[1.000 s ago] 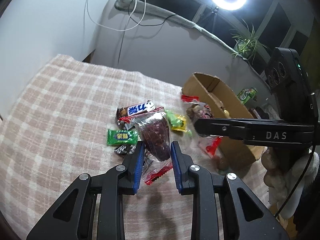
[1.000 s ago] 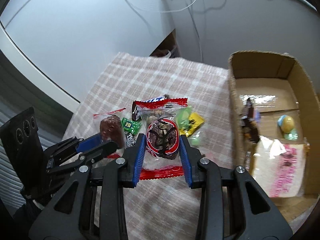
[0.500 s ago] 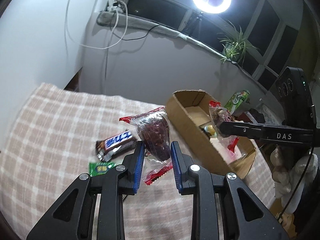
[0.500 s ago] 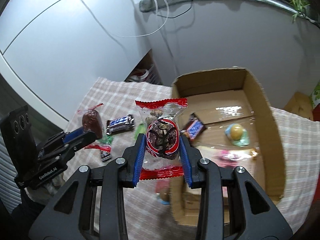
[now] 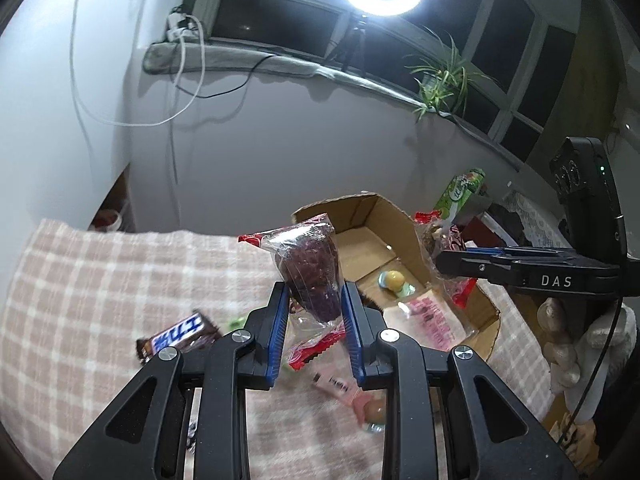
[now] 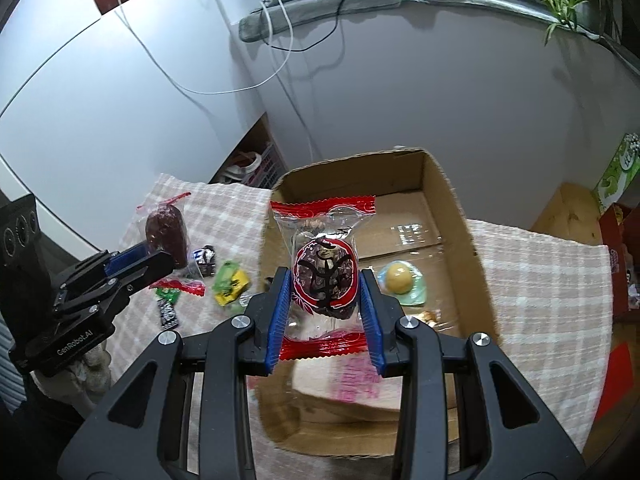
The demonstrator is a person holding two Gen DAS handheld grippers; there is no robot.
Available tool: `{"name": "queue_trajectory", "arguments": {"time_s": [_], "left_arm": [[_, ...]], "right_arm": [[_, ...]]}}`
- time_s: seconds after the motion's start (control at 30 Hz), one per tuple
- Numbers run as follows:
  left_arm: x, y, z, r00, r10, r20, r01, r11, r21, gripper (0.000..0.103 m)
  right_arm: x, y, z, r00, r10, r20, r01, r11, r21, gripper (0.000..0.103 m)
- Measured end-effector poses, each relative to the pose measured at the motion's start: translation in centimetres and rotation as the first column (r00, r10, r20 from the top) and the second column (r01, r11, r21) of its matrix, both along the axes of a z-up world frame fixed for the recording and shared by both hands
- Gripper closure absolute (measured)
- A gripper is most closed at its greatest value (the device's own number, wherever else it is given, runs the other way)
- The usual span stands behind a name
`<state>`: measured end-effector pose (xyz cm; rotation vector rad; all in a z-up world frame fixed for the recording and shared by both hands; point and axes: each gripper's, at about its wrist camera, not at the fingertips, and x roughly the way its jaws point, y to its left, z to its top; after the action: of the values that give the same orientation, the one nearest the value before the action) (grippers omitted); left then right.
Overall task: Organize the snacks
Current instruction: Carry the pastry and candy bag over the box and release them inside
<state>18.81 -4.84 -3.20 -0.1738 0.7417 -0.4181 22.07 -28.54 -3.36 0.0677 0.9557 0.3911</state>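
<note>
Left gripper [image 5: 314, 300]: clenched on clear-wrapped dark red snack [image 5: 314, 268], held above checked cloth [image 5: 80, 300], beside cardboard box [image 5: 404, 232]. Right gripper [image 6: 326, 300]: clenched on red-edged wrapped pastry [image 6: 324, 276], held over box opening. Box contents: yellow round sweet [image 6: 400, 278], pink packet [image 6: 356, 380]. On cloth: Snickers bar [image 5: 180, 334].

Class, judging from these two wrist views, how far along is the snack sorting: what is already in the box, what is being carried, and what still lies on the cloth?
Done: the cardboard box already holds a yellow sweet and a pink packet.
In hand: the right gripper grips a red-edged snack pack above the box; the left gripper grips a dark red snack pack.
Left: a chocolate bar, a yellow wrapper and small sweets on the checked cloth.
</note>
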Motion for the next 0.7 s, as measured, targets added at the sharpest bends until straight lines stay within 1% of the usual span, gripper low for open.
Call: {"name": "queue_trajectory", "arguments": {"time_s": [0.27, 0.43, 0.7], "left_arm": [[2.3, -2.9, -0.2, 0.999, -0.034, 0.001, 0.034, 0.998, 0.047, 0.078], [3.9, -4.6, -0.6, 0.999, -0.053, -0.011, 0.054, 0.996, 0.07, 0.078], [6.3, -6.5, -1.5, 0.997, -0.071, -0.032, 0.074, 0.992, 0.103, 0.078]], "right_arm": [[1.9, -2.2, -0.9, 0.999, -0.037, -0.007, 0.037, 0.999, -0.002, 0.068], [3.4, -3.8, -2.0, 0.998, -0.064, -0.026, 0.064, 0.998, 0.001, 0.068], [5.0, -5.1, -3.2, 0.996, -0.077, -0.045, 0.077, 0.997, 0.0, 0.068]]}}
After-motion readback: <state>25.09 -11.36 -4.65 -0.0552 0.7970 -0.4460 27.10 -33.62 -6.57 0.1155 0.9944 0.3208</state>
